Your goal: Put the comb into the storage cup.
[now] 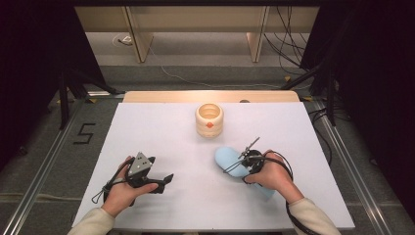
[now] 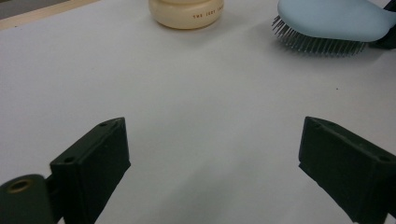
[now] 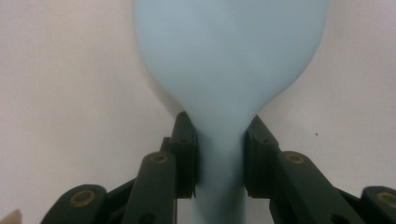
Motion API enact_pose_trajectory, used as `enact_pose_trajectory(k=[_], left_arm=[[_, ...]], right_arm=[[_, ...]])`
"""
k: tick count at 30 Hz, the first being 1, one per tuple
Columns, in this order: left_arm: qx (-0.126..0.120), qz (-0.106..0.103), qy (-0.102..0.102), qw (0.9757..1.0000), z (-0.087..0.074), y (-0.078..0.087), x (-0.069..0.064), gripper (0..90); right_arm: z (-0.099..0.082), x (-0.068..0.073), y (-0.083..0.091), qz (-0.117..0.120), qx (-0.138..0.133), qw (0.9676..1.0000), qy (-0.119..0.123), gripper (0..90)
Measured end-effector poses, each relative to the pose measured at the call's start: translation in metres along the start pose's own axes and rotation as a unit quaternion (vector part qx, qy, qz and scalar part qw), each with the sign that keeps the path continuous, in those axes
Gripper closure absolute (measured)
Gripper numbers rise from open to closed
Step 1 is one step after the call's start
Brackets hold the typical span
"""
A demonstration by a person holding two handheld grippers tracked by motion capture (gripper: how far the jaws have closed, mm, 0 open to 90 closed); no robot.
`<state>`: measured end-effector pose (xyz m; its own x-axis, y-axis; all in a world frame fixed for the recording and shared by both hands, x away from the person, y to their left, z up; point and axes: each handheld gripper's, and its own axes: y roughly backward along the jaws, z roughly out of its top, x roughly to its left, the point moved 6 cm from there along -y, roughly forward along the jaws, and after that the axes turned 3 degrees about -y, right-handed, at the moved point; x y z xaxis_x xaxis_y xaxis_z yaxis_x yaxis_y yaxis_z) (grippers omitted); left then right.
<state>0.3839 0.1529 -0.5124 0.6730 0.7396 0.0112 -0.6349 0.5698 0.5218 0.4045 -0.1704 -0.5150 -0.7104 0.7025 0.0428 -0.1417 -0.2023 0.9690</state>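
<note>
A light blue hairbrush lies bristles-down on the white table, right of centre. My right gripper is shut on the neck of the hairbrush, a pad pressed on each side where the head narrows to the handle. In the high view the right gripper sits over that handle. My left gripper rests low near the front left with its jaws wide open and bare table between them. From the left gripper the hairbrush shows bristles down at upper right.
A cream ribbed cup with a small red mark stands at the back centre of the table; its base shows far ahead in the left gripper view. Black stands and cables flank the table on the floor.
</note>
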Motion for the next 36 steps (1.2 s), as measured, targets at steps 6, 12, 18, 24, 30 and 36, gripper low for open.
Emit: enact_pose_trajectory(k=[6, 12, 18, 24, 30, 36], left_arm=[[-0.001, 0.000, 0.000, 1.0000, 0.000, 0.000, 0.000, 8.5], [0.000, 0.000, 0.000, 1.0000, 0.000, 0.000, 0.000, 8.7], [0.000, 0.000, 0.001, 1.0000, 0.000, 0.000, 0.000, 8.8], [0.000, 0.000, 0.001, 1.0000, 0.000, 0.000, 0.000, 8.9], [0.000, 0.000, 0.001, 1.0000, 0.000, -0.001, 0.000, 9.0], [0.000, 0.001, 0.001, 1.0000, 0.000, -0.001, 0.000, 9.1]], right_arm=[[0.000, -0.004, 0.006, -0.004, -0.016, 0.9998, -0.008, 70.5], [0.002, -0.008, 0.014, -0.006, -0.044, 0.9988, -0.019, 70.5], [0.006, -0.007, 0.021, -0.003, -0.074, 0.9966, -0.037, 70.5], [0.010, -0.008, 0.026, -0.006, -0.104, 0.9937, -0.041, 70.6], [0.014, -0.009, 0.030, -0.008, -0.143, 0.9888, -0.044, 70.5], [0.015, -0.008, 0.036, -0.012, -0.173, 0.9837, -0.046, 70.6]])
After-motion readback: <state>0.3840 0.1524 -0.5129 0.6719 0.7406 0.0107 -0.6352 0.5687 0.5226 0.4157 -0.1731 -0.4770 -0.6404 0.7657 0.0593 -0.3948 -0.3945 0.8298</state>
